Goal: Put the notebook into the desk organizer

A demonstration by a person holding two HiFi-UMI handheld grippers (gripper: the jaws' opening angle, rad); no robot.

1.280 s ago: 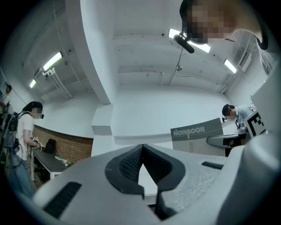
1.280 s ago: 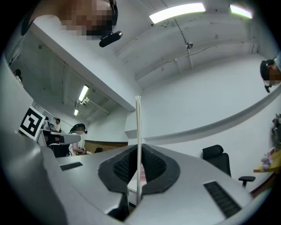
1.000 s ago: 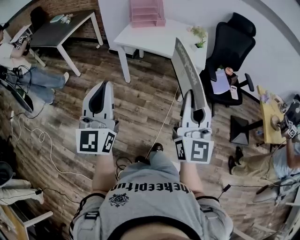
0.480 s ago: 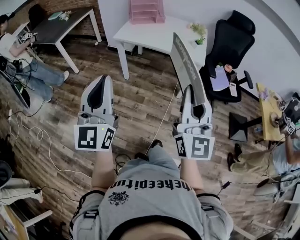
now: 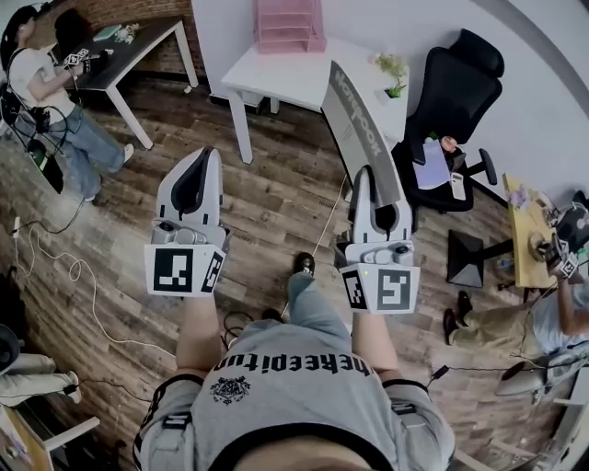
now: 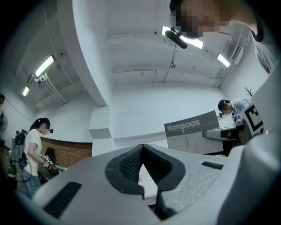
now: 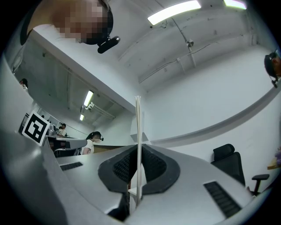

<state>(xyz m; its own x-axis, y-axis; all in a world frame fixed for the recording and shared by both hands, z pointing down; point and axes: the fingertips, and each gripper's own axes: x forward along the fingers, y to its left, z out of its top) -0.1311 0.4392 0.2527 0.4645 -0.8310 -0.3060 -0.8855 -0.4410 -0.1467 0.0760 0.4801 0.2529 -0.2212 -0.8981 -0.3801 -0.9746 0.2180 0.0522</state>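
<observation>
My right gripper (image 5: 366, 177) is shut on a thin grey notebook (image 5: 357, 127) that stands upright and leans away toward the white table (image 5: 276, 81). In the right gripper view the notebook (image 7: 138, 132) shows edge-on, clamped between the dark pads (image 7: 151, 165). A pink desk organizer (image 5: 288, 25) sits at the table's far edge against the wall. My left gripper (image 5: 204, 156) hangs over the wooden floor to the left, shut with nothing in it. In the left gripper view its jaws (image 6: 141, 149) meet, and the notebook (image 6: 193, 135) appears to the right.
A small potted plant (image 5: 391, 70) stands on the table's right corner. A black office chair (image 5: 449, 101) is right of the table. A dark table (image 5: 129, 44) and a standing person (image 5: 46, 87) are far left; cables (image 5: 64, 267) lie on the floor.
The notebook and right gripper have shifted a little to the left. The person at the far left has stood up into view. A foot has stepped forward below me.
</observation>
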